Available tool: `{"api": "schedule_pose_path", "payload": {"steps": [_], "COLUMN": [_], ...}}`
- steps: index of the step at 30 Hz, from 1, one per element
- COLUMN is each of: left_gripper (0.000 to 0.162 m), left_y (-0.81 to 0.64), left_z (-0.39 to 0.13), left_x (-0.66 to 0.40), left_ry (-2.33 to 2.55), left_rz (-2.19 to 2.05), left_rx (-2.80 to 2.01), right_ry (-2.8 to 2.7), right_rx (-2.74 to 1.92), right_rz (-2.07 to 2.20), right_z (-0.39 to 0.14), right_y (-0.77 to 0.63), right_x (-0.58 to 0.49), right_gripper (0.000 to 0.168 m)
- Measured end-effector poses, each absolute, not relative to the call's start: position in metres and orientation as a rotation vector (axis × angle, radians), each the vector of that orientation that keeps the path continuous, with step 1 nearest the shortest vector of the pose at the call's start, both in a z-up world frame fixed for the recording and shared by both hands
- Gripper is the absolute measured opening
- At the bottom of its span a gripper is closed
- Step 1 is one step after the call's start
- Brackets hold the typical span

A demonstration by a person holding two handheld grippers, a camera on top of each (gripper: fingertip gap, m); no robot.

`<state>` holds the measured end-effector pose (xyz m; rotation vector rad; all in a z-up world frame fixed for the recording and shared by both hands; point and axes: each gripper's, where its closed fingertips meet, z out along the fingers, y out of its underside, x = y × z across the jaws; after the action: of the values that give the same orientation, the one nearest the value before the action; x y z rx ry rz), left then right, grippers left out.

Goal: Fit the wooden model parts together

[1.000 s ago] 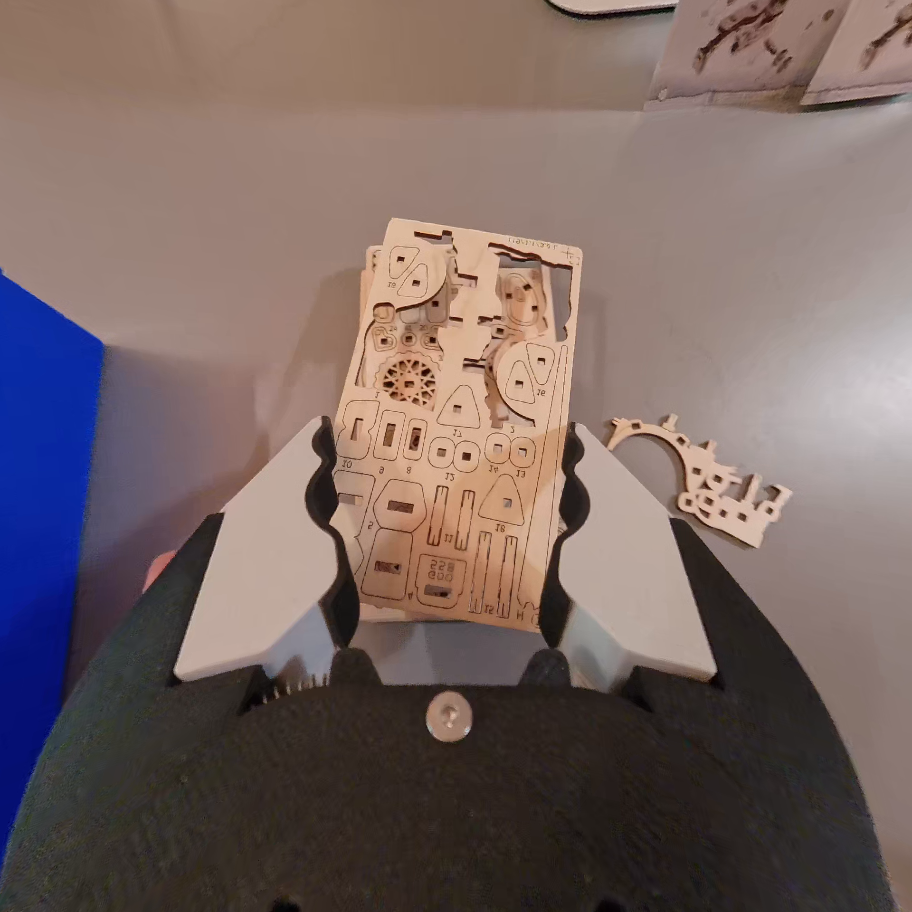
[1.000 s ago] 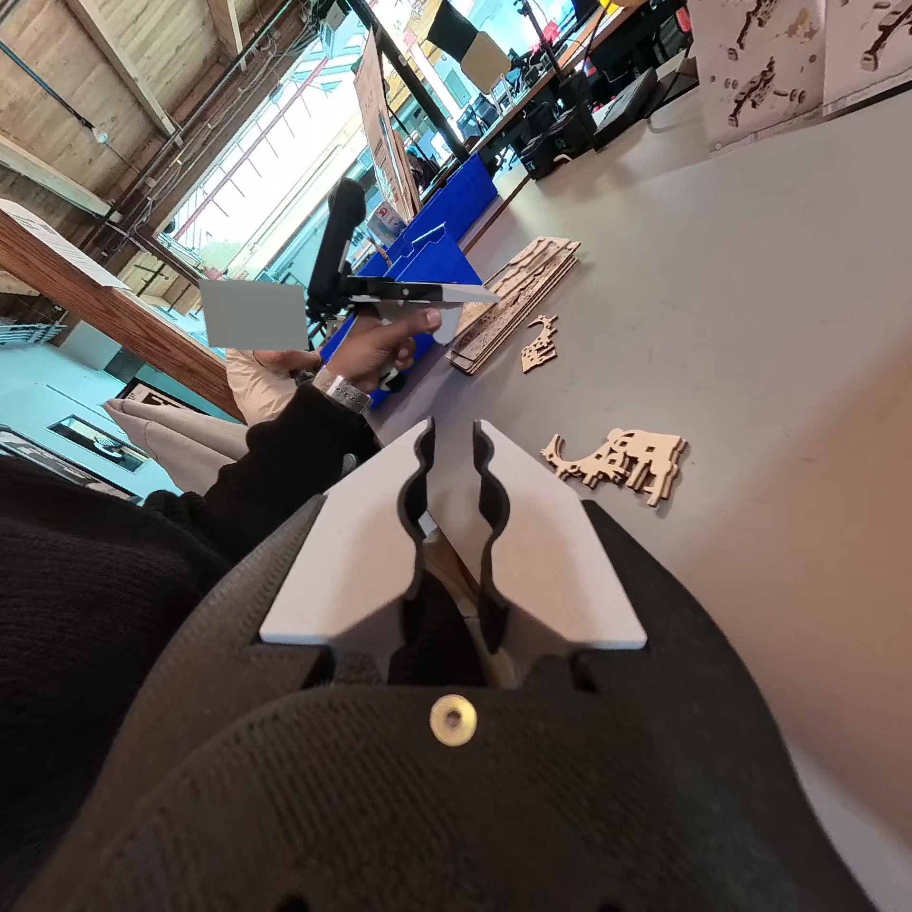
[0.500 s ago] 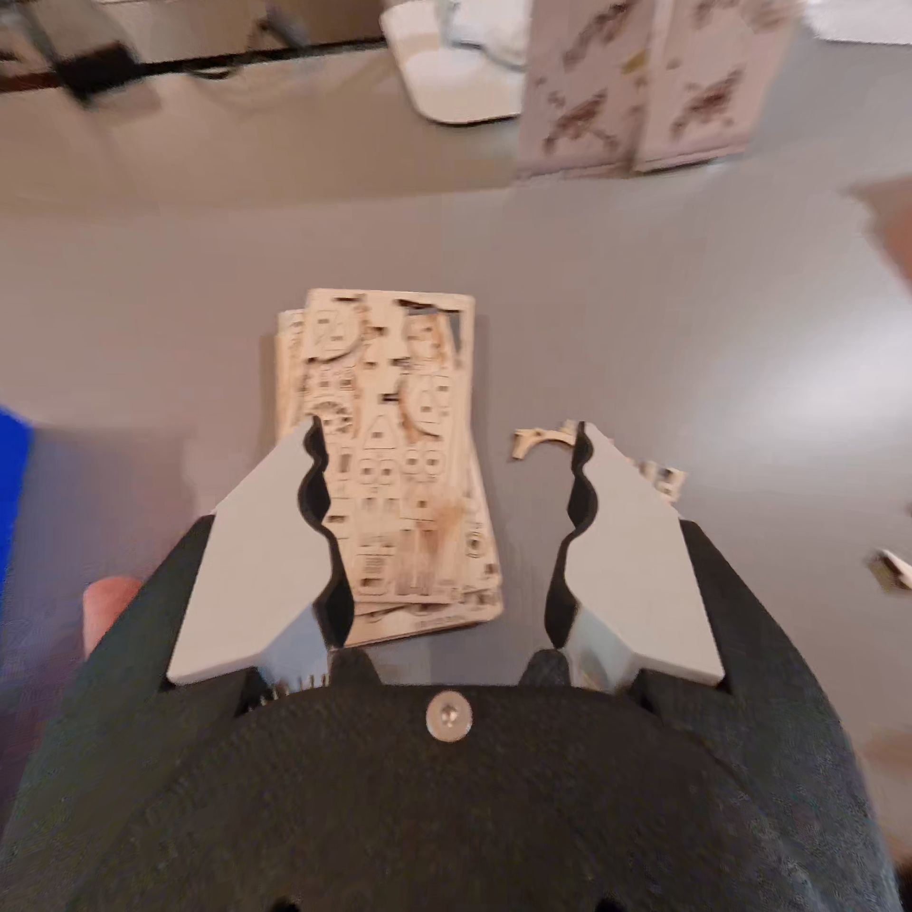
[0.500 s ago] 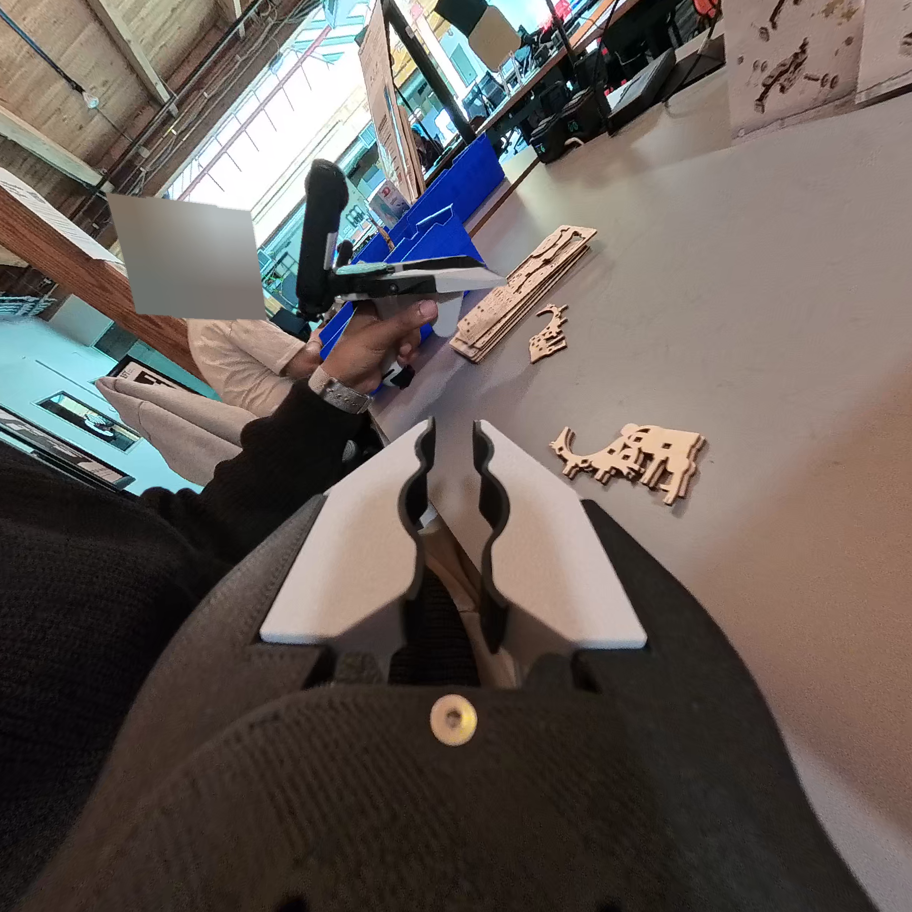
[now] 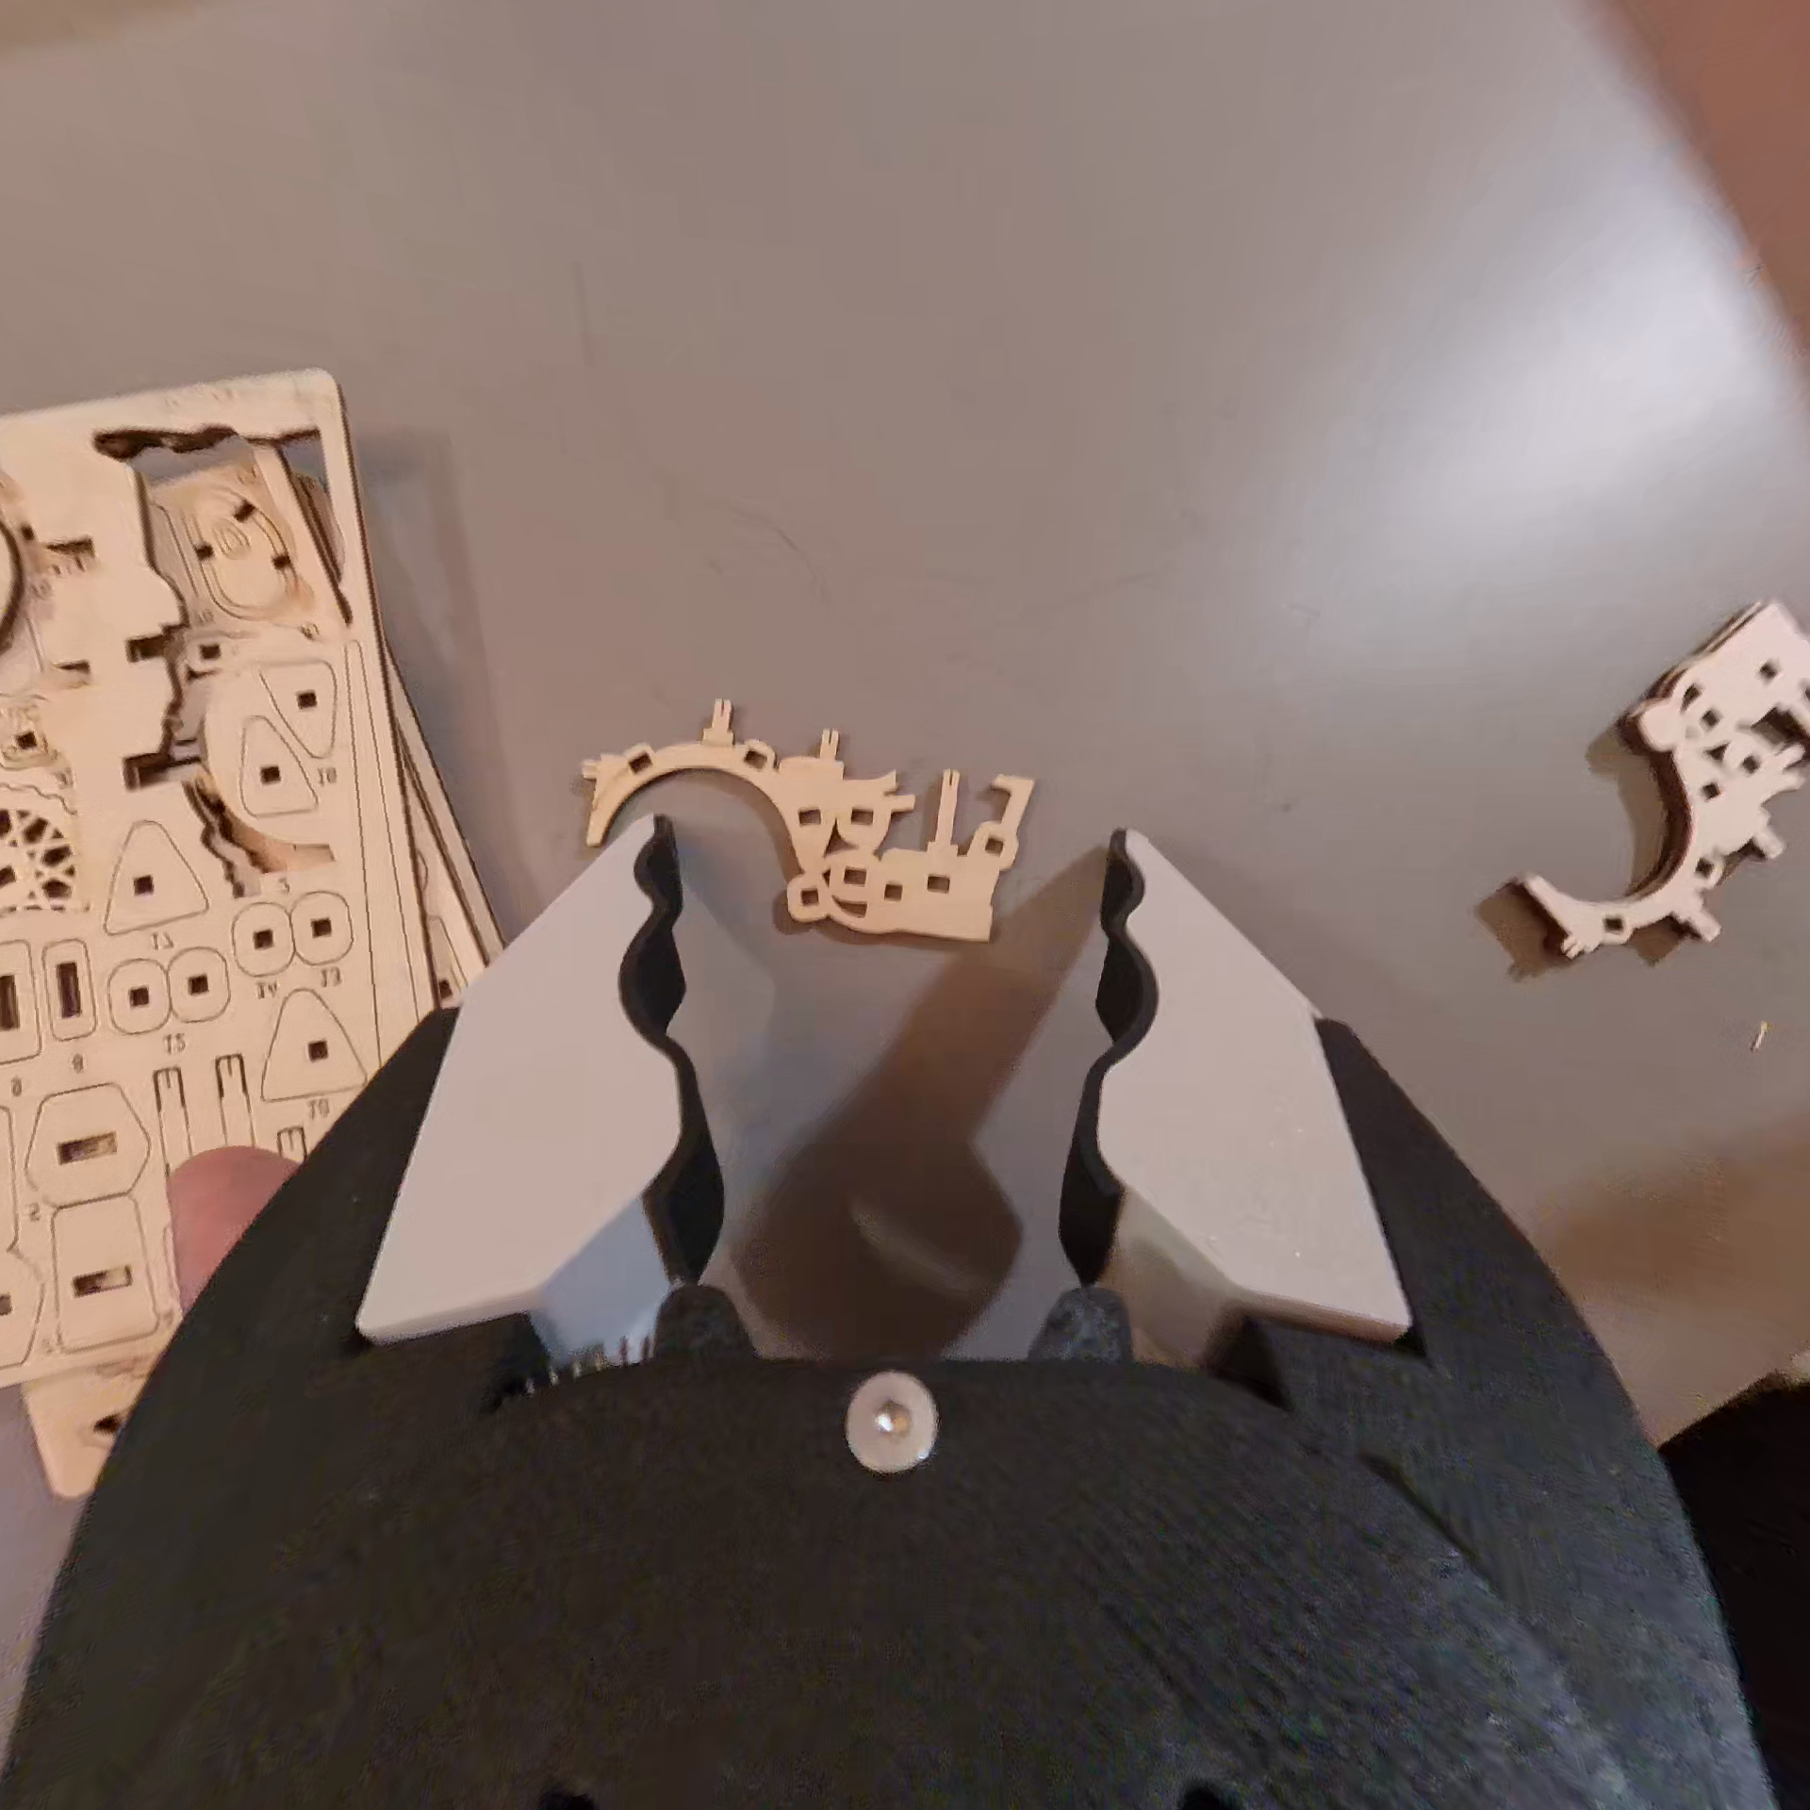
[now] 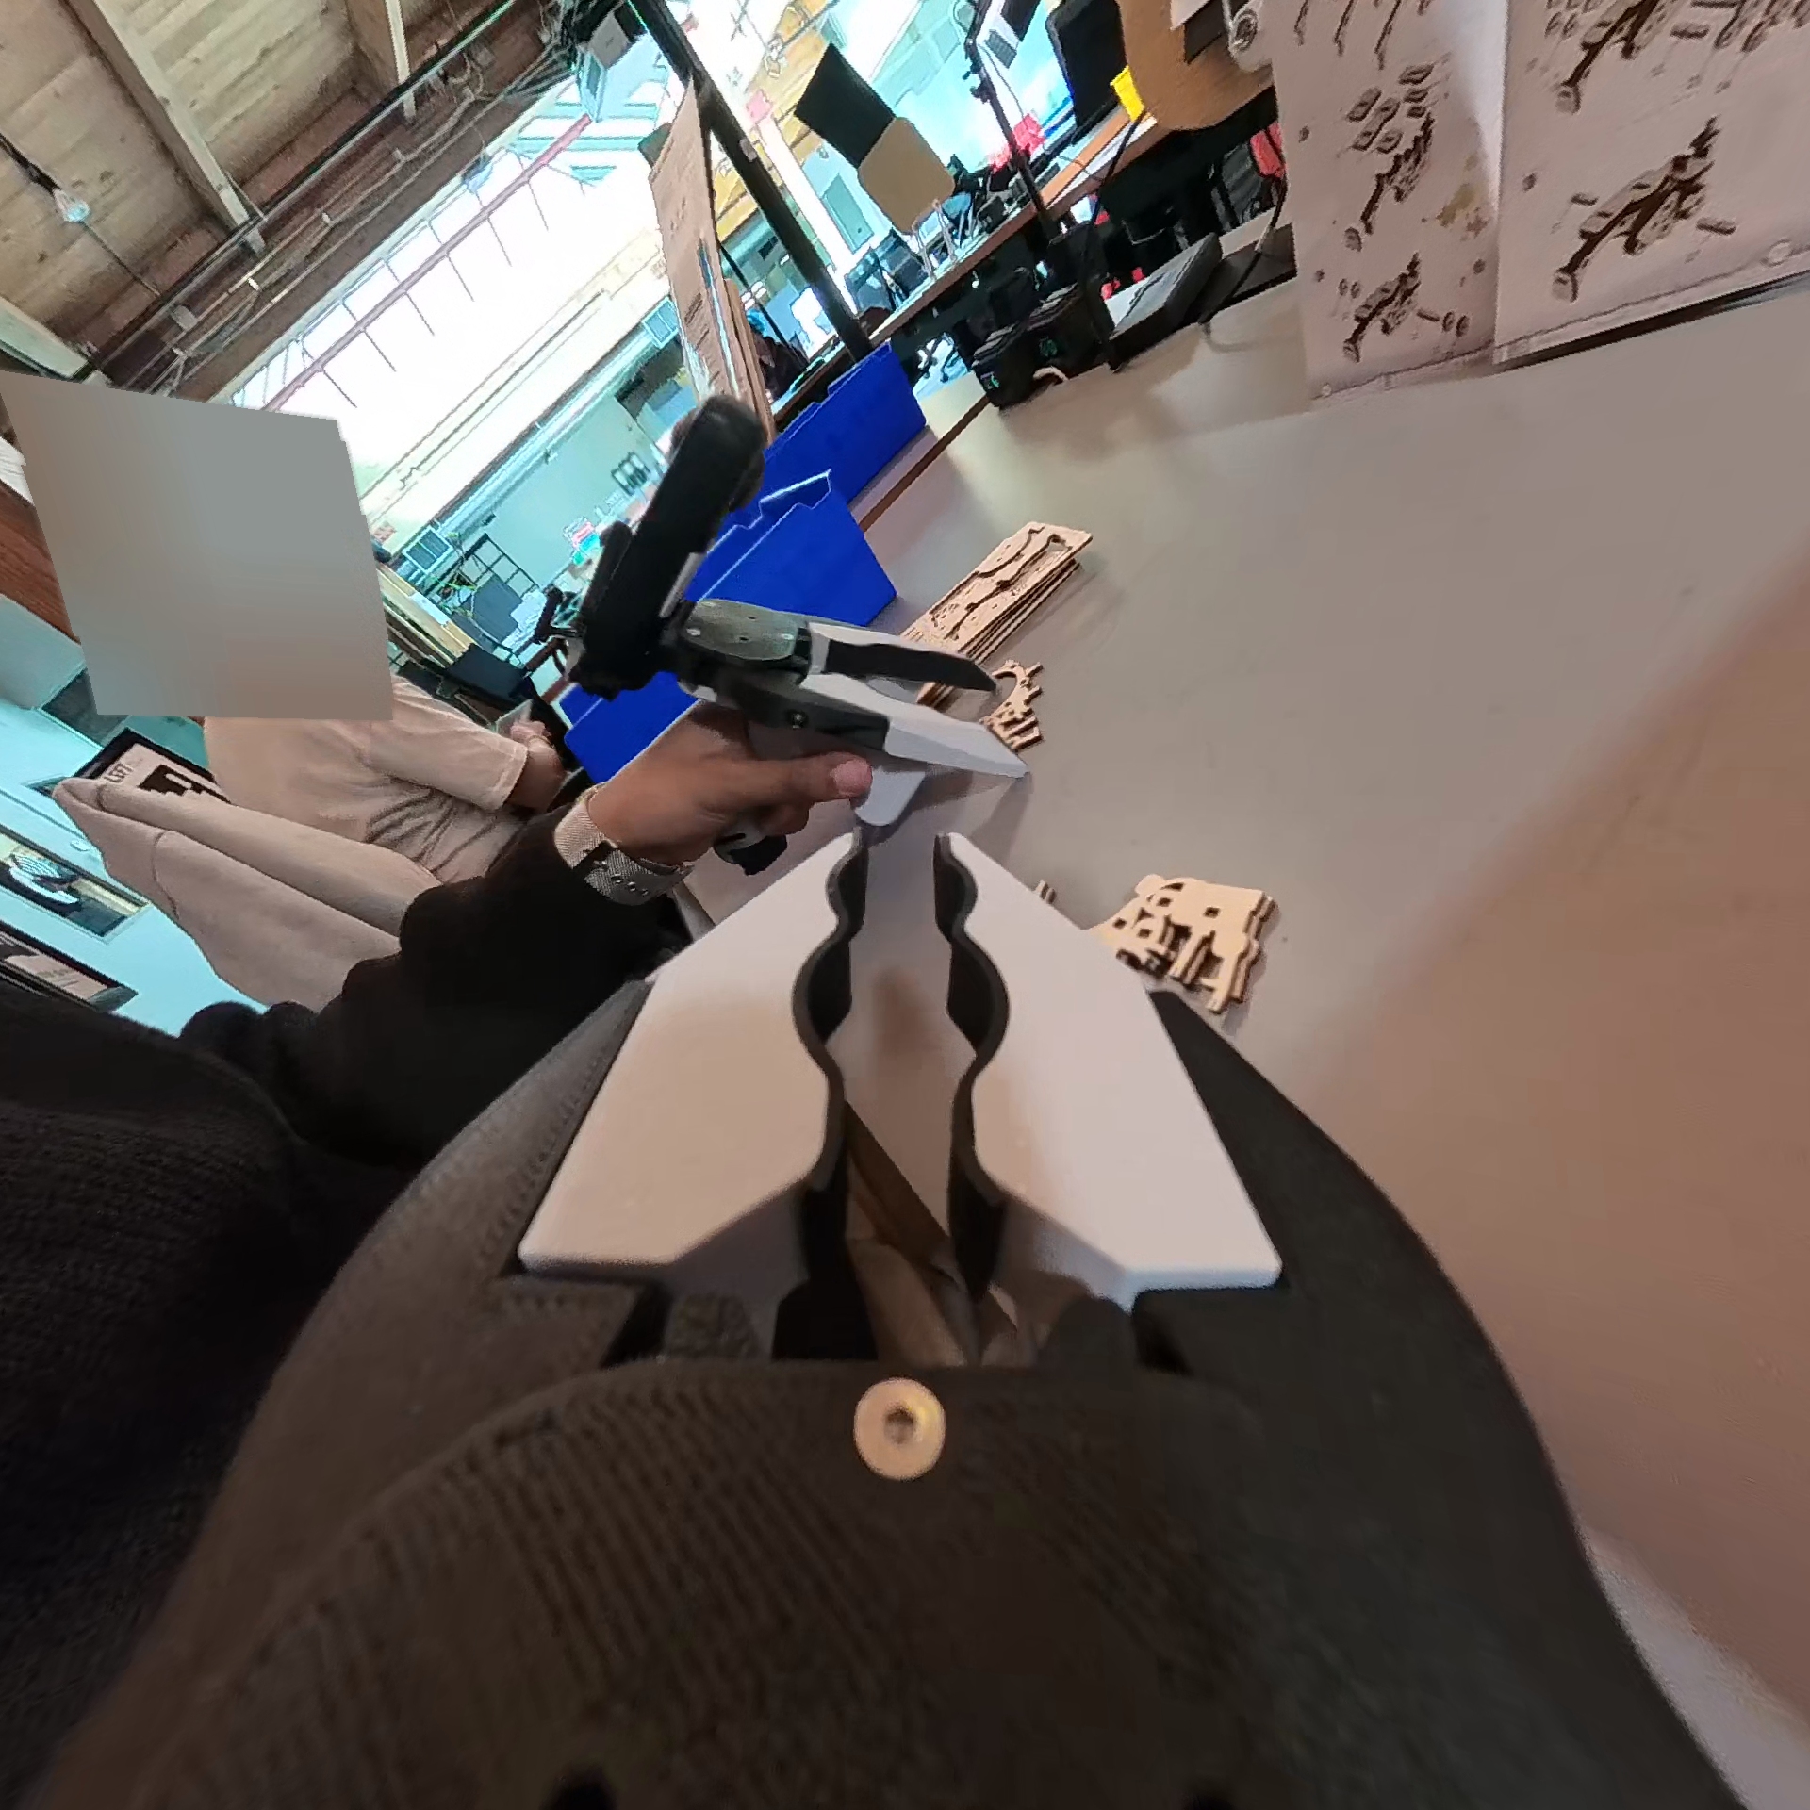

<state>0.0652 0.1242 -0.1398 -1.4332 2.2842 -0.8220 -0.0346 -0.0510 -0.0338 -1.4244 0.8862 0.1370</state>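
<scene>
Grey table (image 5: 979, 343): arched wooden part (image 5: 823, 833) between spread left gripper (image 5: 889, 847) fingertips.

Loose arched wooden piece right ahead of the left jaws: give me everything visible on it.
The arched wooden piece is a thin, pale, laser-cut plywood part: a curved arch on its left end, a blockier right end with small square holes, and narrow tabs sticking up along the top edge. It lies flat on the grey table, just beyond the open left gripper, touching nothing else, with the stack of part sheets to its left.

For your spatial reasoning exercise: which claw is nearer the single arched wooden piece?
Left. The left claw hovers open just before the arched wooden piece; the right claw sits farther back, empty.
</scene>
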Motion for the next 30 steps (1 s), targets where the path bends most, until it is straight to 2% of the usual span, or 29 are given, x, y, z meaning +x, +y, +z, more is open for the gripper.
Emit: {"api": "schedule_pose_path", "payload": {"steps": [5,10,12,20,22,24,30], "left_gripper": [0.077,0.052,0.035,0.001,0.003,0.018,0.025], "left_y": [0.120,0.101,0.091,0.073,0.072,0.072,0.074], "left_z": [-0.138,-0.137,-0.136,-0.134,-0.135,-0.136,-0.136], "left_x": [0.067,0.063,0.059,0.053,0.052,0.052,0.058], "left_ry": [2.306,2.414,2.475,2.569,2.582,2.585,2.535], "left_rz": [-0.823,-0.859,-0.889,-0.913,-0.909,-0.893,-0.896], "left_rx": [-1.431,-1.322,-1.275,-1.149,-1.128,-1.122,-1.120], "right_ry": [0.906,0.929,0.932,0.946,0.946,0.944,0.940], "right_rx": [-1.407,-1.392,-1.391,-1.387,-1.388,-1.391,-1.393], "right_rz": [0.111,0.087,0.072,0.041,0.039,0.036,0.043], "right_z": [-0.033,-0.033,-0.032,-0.032,-0.032,-0.032,-0.032], "right_y": [-0.059,-0.067,-0.070,-0.075,-0.076,-0.075,-0.074], "right_x": [-0.038,-0.042,-0.044,-0.048,-0.049,-0.050,-0.050], "right_gripper": [0.012,0.012,0.012,0.012,0.012,0.012,0.012]}}
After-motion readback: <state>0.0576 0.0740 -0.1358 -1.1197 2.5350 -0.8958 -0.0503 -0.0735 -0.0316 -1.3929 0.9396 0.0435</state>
